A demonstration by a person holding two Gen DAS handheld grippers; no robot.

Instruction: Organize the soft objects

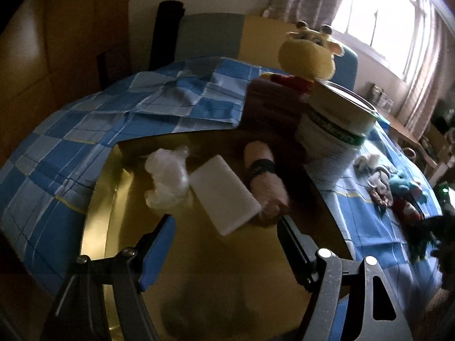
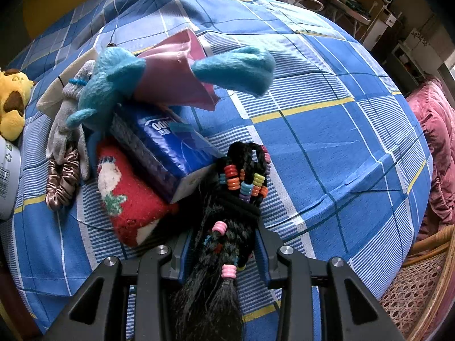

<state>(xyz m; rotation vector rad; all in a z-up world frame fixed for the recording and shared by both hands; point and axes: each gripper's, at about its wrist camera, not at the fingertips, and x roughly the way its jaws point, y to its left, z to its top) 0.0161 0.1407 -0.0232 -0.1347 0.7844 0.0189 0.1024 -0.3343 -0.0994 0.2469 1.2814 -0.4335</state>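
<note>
In the left wrist view my left gripper [image 1: 226, 220] is open and holds nothing. It hangs over a gold-lined box [image 1: 113, 199] that holds a crumpled white plastic bag [image 1: 167, 176], a white foam block [image 1: 224, 193] and a pinkish roll with a black band [image 1: 264, 170]. In the right wrist view my right gripper [image 2: 221, 241] is shut on a black braided hairpiece with coloured beads [image 2: 239, 187]. Just beyond lies a pile: a blue plush toy [image 2: 111, 82], pink cloth [image 2: 173, 79], a blue tissue pack [image 2: 167, 145], a red sock [image 2: 128, 199], a grey glove [image 2: 65, 130] and a brown scrunchie [image 2: 62, 182].
A blue checked sheet [image 2: 327, 130] covers the surface. A yellow giraffe plush [image 1: 310, 54] and a white tin with a green band [image 1: 338, 122] stand behind the box. The soft pile [image 1: 398, 187] shows at the right. A wicker chair [image 2: 421, 284] is at the lower right.
</note>
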